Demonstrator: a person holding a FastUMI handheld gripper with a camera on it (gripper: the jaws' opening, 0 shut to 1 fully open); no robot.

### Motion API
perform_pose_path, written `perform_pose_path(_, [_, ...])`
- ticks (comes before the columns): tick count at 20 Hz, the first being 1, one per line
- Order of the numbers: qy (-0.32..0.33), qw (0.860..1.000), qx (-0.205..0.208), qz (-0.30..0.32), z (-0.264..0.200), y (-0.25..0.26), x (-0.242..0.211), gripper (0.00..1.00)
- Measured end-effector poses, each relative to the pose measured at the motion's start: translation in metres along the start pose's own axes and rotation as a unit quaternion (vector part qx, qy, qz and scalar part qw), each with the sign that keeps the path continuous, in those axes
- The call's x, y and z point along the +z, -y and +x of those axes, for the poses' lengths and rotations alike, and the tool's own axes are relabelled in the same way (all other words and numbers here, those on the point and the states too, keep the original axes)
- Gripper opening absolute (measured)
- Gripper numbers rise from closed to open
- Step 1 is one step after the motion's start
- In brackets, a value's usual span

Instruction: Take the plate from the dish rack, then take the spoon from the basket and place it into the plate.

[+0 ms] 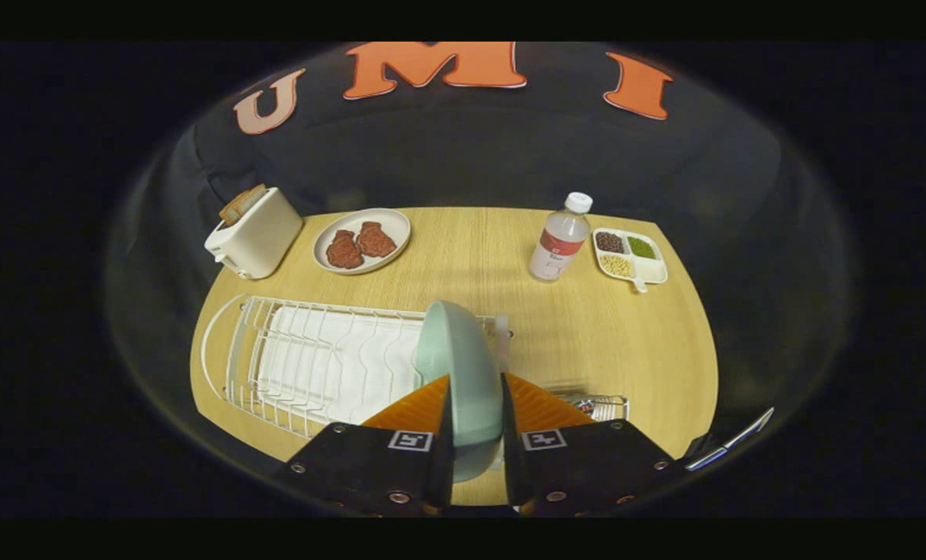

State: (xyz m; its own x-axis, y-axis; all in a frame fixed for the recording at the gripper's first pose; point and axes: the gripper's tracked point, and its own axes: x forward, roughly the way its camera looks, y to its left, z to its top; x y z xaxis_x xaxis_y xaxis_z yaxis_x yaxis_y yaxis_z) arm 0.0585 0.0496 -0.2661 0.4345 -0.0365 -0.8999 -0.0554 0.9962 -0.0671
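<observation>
Now clenched on the plate (463,365) rim, edge-on between the jaws above the dish rack (307,365); likely stiff, glossy, slippery, breakable.

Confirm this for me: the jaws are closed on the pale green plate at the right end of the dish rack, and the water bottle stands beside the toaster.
One thing is wrong. The gripper view shows the water bottle beside the divided snack tray, across the table from the toaster. The rest holds: the gripper has its jaws closed on the pale green plate at the dish rack's right end.
</observation>
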Motion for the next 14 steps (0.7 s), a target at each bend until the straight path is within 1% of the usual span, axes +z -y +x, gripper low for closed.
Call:
perform_pose_path(2, [0.008,1.0,-0.019,-0.005,-0.004,0.006,0.004,0.27])
perform_pose_path(3, [0.012,1.0,-0.021,-0.005,-0.008,0.005,0.007,0.27])
perform_pose_path(5, [0.021,0.999,-0.034,-0.005,-0.016,0.009,0.01,0.24])
perform_pose_path(6, [0.024,0.999,-0.023,0.001,-0.021,0.005,0.01,0.23])
perform_pose_path(8, [0.029,0.999,-0.018,0.01,-0.029,0.005,0.007,0.2])
perform_pose_path(10, [0.035,0.999,-0.014,0.021,-0.035,0.009,0.002,0.19])
perform_pose_path(11, [0.033,0.999,-0.006,0.03,-0.039,0.01,-0.003,0.19])
perform_pose_path(14, [0.016,0.997,0.043,0.069,-0.049,0.008,-0.024,0.19])
